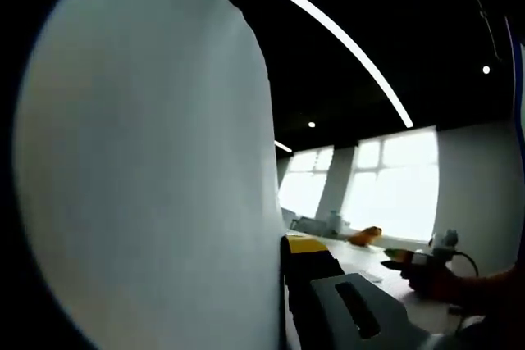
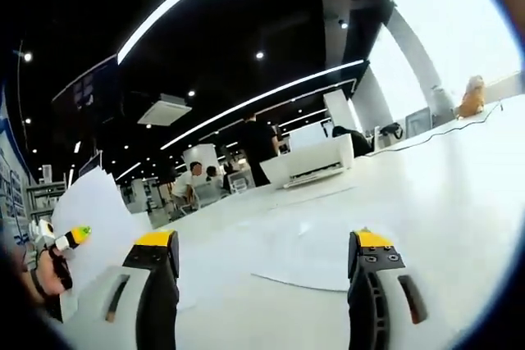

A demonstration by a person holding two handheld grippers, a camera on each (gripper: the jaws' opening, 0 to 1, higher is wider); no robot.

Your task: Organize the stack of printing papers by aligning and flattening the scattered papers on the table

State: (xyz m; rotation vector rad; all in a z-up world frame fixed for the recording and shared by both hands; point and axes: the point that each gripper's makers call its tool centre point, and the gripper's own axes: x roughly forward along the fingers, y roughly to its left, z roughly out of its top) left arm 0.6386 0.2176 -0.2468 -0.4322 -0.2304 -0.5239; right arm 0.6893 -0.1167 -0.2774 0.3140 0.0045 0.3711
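Right gripper view: right hand-held gripper spread above loose papers on white table.

Matt white paper sheet rises smooth left of the left gripper's jaw. Between the right gripper's matt dark plastic, yellow-tipped jaws lies flat paper on a smooth, faintly glossy white table.
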